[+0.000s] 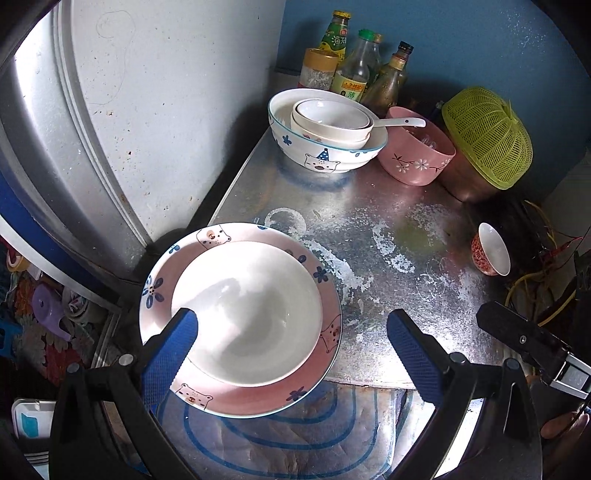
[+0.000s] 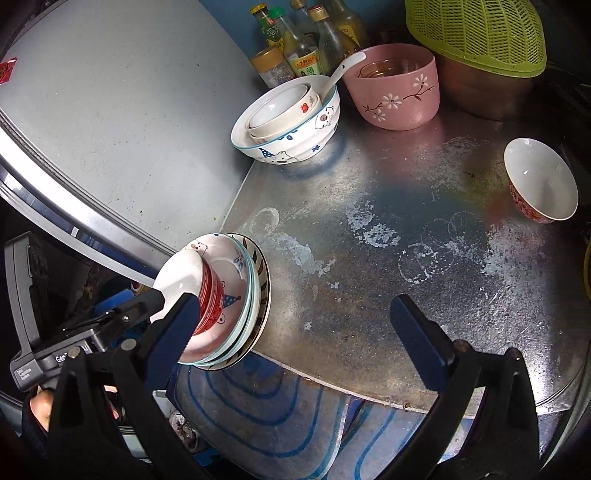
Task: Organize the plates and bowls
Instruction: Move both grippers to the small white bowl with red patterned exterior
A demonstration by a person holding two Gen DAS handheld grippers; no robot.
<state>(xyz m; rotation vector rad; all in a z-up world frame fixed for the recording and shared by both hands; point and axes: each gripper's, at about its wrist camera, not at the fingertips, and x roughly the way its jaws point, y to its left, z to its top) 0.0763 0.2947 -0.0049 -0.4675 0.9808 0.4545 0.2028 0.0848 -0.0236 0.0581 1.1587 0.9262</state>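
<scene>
A white bowl with a red patterned outside (image 1: 245, 314) sits on a pink bear-print plate (image 1: 328, 295), top of a small plate stack (image 2: 255, 295) at the metal table's front left corner. My left gripper (image 1: 291, 354) is open, its left finger over the bowl's near rim. My right gripper (image 2: 295, 332) is open and empty, just right of the stack. A small red-and-white bowl (image 2: 539, 181) lies tilted at the right. A bear-print bowl (image 1: 325, 151) holding smaller bowls stands at the back.
A pink flowered bowl (image 2: 395, 92) with a spoon and glass, a green basket (image 2: 476, 33) over a metal pot, and several bottles (image 1: 354, 70) crowd the back. A white appliance wall (image 1: 147, 110) flanks the left. Cables lie off the right edge.
</scene>
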